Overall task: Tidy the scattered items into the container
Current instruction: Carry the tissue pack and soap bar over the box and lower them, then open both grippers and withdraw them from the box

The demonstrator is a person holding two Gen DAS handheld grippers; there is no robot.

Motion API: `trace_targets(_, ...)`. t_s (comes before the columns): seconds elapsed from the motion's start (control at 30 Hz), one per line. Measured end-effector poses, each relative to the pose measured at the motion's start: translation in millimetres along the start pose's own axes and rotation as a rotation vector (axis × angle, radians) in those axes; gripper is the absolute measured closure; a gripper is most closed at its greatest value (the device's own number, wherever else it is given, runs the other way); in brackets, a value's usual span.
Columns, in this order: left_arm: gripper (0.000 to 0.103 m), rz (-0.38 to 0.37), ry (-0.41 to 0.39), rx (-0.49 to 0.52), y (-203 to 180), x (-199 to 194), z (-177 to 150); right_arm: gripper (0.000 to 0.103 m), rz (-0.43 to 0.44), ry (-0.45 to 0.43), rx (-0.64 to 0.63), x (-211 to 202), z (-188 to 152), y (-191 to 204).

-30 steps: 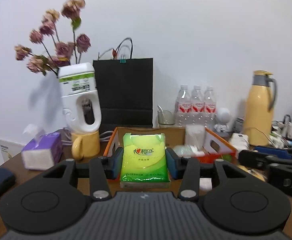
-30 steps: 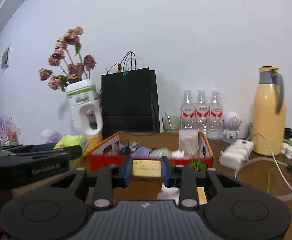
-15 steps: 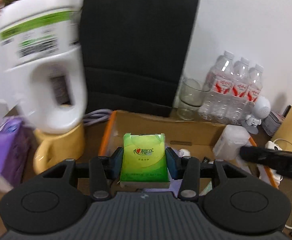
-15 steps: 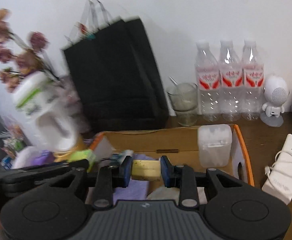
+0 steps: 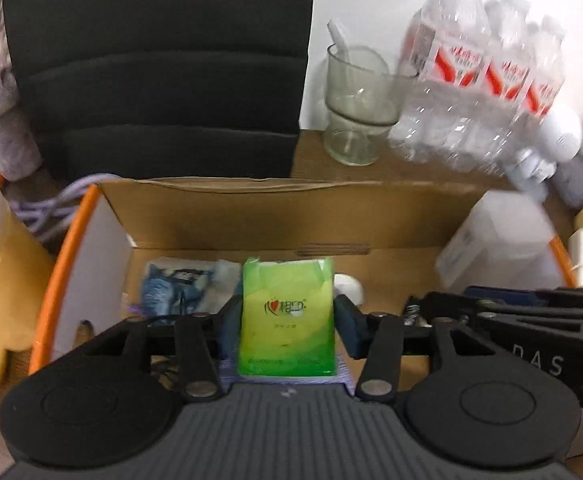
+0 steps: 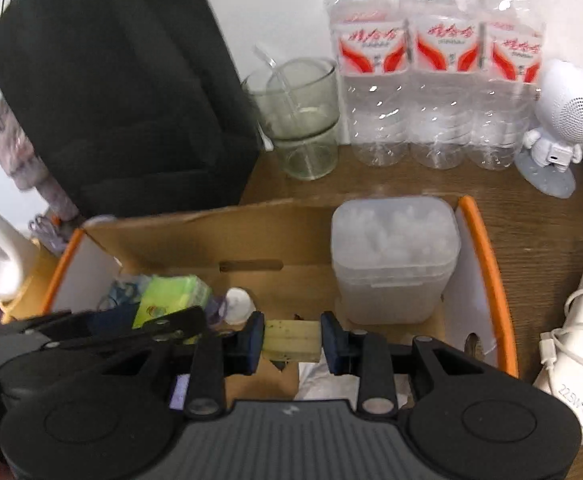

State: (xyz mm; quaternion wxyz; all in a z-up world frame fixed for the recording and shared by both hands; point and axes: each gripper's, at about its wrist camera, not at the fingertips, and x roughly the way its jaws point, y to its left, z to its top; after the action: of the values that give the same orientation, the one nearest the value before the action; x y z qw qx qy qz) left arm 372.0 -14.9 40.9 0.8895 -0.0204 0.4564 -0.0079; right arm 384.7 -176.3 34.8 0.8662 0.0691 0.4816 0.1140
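Note:
My left gripper (image 5: 287,326) is shut on a green tissue pack (image 5: 287,320) and holds it over the open cardboard box with orange edges (image 5: 251,208). My right gripper (image 6: 291,340) is shut on a pale yellow block (image 6: 290,339) over the same box (image 6: 487,248). The green pack also shows in the right wrist view (image 6: 171,296), under the left gripper's body. Inside the box lie a blue packet (image 5: 175,284), a small white round item (image 6: 238,303) and a frosted plastic tub (image 6: 395,256) in the right corner.
Behind the box stand a black paper bag (image 5: 159,68), stacked glass cups (image 6: 303,120), three water bottles (image 6: 435,72) and a white robot-shaped speaker (image 6: 559,120). A white charger with cable (image 6: 579,344) lies to the right. A yellow mug (image 5: 7,280) stands left.
Both grippers moved forward and tilted down over the box, each still holding its item. The box interior now fills the views.

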Motion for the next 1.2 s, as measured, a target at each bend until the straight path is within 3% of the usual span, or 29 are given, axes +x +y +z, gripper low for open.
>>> trace_targets(0.07,0.042,0.001,0.0,0.008,2.2,0.1,0.7,0.071,-0.028,0.027,-0.025,7.4,-0.4,1.2)
trace_targets(0.13,0.035,-0.009,0.009,-0.025,11.4,-3.5,1.3,0.064,-0.022,0.05,-0.031,10.7,0.4,-1.1)
trace_targets(0.2,0.028,-0.023,0.007,-0.053,19.5,-8.8,0.2,0.045,-0.025,0.056,-0.026,6.7,0.5,-5.9)
trace_targets(0.27,0.022,-0.044,-0.005,-0.046,22.7,-17.4,-2.7,0.036,-0.036,0.045,-0.029,-1.8,-0.5,-10.2)
trace_targets(0.4,0.012,-0.019,0.017,0.009,18.7,-31.7,-1.3,0.03,-0.065,0.072,-0.025,-19.2,0.9,-21.7)
trace_targets(0.43,0.001,-0.019,0.035,0.019,17.9,-35.3,1.0,0.029,-0.066,0.086,-0.014,-23.0,0.9,-24.4)
trace_targets(0.5,0.0,-0.032,0.082,0.044,15.3,-36.1,4.3,0.021,-0.061,0.123,-0.007,-28.4,0.7,-27.6)
trace_targets(0.6,0.0,-0.01,0.161,0.063,14.3,-37.7,3.2,0.019,-0.066,0.177,-0.008,-34.9,-2.9,-27.5)
trace_targets(0.8,0.0,0.006,0.149,0.041,20.4,-67.5,-3.6,0.019,-0.083,0.155,-0.002,-61.1,-10.5,-21.8)
trace_targets(0.93,0.0,0.051,0.086,0.024,21.0,-91.5,-12.5,0.019,-0.069,0.093,-0.004,-81.7,-15.0,-14.2)
trace_targets(1.2,0.0,0.053,0.006,0.029,15.0,-130.8,-38.6,0.019,-0.067,0.007,-0.047,-117.0,-39.6,5.8)
